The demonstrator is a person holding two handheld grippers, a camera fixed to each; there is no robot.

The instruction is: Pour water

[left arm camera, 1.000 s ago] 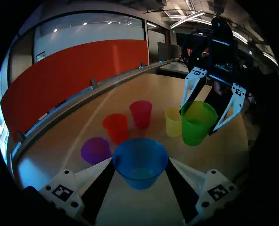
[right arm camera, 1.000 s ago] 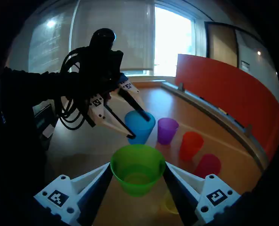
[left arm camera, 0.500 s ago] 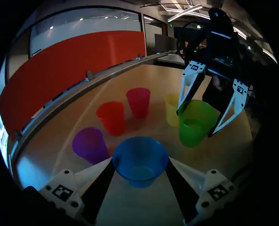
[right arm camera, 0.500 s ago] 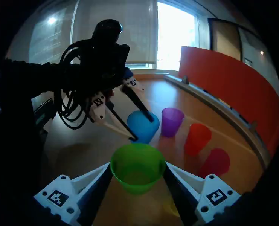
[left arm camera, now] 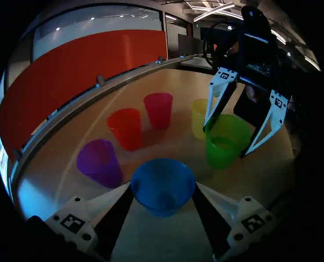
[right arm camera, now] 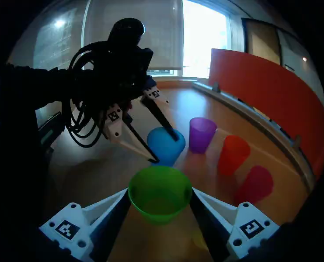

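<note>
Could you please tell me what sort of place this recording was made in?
Probably an office or lab workspace: a long wooden table, an orange partition running along its edge, strip lights on the ceiling, and a large bright window.

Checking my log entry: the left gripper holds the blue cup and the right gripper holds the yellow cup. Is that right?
Not quite. The right gripper holds the green cup, as the right gripper view shows; the yellow cup stands on the table. The left gripper does hold the blue cup.
</note>
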